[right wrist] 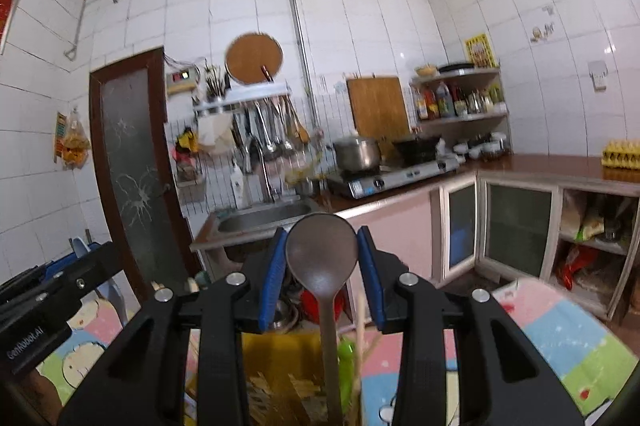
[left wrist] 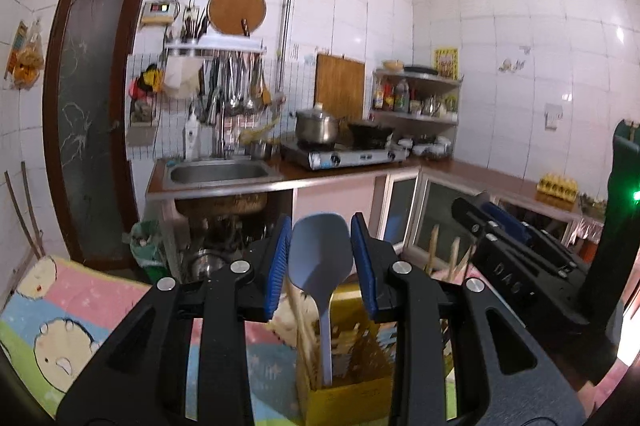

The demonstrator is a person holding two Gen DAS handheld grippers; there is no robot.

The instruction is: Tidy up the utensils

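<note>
Jaws open both sides | blue spatula (left wrist: 320, 258) | brown spoon (right wrist: 322, 258) | yellow box (left wrist: 344, 378)

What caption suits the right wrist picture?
Open right tongs flank a brown spoon standing in a yellow box.

— Left gripper (left wrist: 320, 258): matte black plastic arms, ribbed blue pads (left wrist: 279, 262), round silver screws at pivots.
— Right gripper (right wrist: 322, 274): same black build, blue pads (right wrist: 273, 274), silver screws. White "GenRobot.AI" lettering on the neighbouring unit's black body.
</note>
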